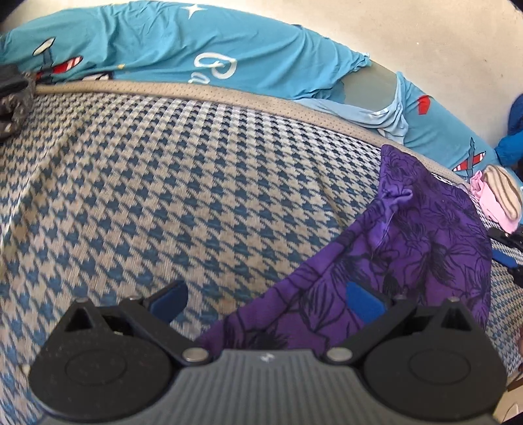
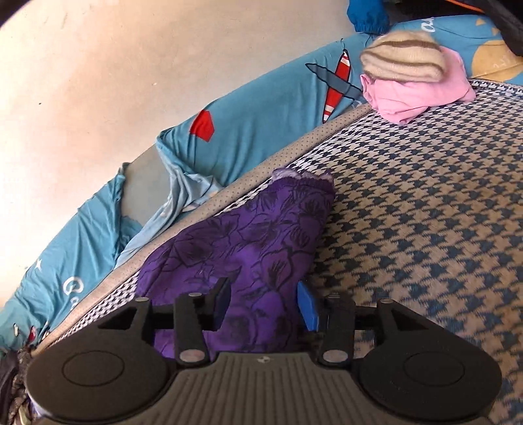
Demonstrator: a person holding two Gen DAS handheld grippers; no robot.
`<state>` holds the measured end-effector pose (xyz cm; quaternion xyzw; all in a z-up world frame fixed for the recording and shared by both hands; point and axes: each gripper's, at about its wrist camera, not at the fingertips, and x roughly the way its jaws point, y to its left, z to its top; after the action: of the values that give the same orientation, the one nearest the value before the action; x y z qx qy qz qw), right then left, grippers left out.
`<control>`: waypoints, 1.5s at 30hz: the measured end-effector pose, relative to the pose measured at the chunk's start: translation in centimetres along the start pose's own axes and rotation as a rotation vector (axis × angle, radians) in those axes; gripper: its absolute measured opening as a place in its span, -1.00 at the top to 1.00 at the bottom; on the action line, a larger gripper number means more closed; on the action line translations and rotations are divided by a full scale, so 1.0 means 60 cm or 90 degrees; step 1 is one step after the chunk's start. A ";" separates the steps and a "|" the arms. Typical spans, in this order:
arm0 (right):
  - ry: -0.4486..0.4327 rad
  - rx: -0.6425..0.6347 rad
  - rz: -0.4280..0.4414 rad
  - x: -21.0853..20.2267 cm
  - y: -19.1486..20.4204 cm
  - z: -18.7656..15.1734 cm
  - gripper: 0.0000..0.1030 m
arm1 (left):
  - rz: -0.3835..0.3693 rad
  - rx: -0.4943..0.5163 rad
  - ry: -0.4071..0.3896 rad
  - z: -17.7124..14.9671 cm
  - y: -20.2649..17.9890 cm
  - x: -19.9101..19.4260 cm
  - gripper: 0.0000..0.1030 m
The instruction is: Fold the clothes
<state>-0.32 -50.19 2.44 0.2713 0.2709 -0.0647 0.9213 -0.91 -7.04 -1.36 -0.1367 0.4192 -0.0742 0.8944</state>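
Left wrist view showed one purple floral garment (image 1: 421, 251) lying on the houndstooth mattress (image 1: 183, 196), in the right half of the frame. The left gripper (image 1: 266, 300) was spread wide. Its right blue pad (image 1: 362, 304) rested against the near fold of the purple cloth; its left pad (image 1: 170, 300) sat above bare mattress, well apart from the cloth. Nothing was clamped between them.

Right wrist view showed the same single garment (image 2: 248, 242) as a long bundle running from the near edge toward the far mattress border. The right gripper (image 2: 263, 305) was partly open, with the near end of the bundle lying between its two fingers. Whether the pads pressed the cloth or only flanked it could not be told.

Other items counted: one folded stack at the far right corner, made of one pink garment (image 2: 421, 94) with one striped knit piece (image 2: 403, 59) on top; one turquoise printed sheet (image 2: 248, 130) bunched along the far side between mattress and wall (image 2: 114, 81); one dark blue cloth (image 2: 367, 14) beyond the stack.
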 end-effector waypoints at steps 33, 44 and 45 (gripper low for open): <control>0.210 0.023 0.163 -0.139 0.044 -0.247 0.05 | -0.018 0.003 -0.004 -0.071 0.017 -0.054 -1.00; 0.270 0.063 0.212 -0.140 0.041 -0.280 0.04 | -0.048 -0.036 0.004 -0.081 0.034 -0.074 -1.00; 0.275 0.065 0.217 -0.140 0.041 -0.283 0.04 | -0.051 -0.040 0.005 -0.082 0.036 -0.076 -1.00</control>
<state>-14.61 -39.25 -3.90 0.3665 0.4077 0.1367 0.8251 -7.58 -4.77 -1.69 -0.1812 0.4192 -0.0975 0.8843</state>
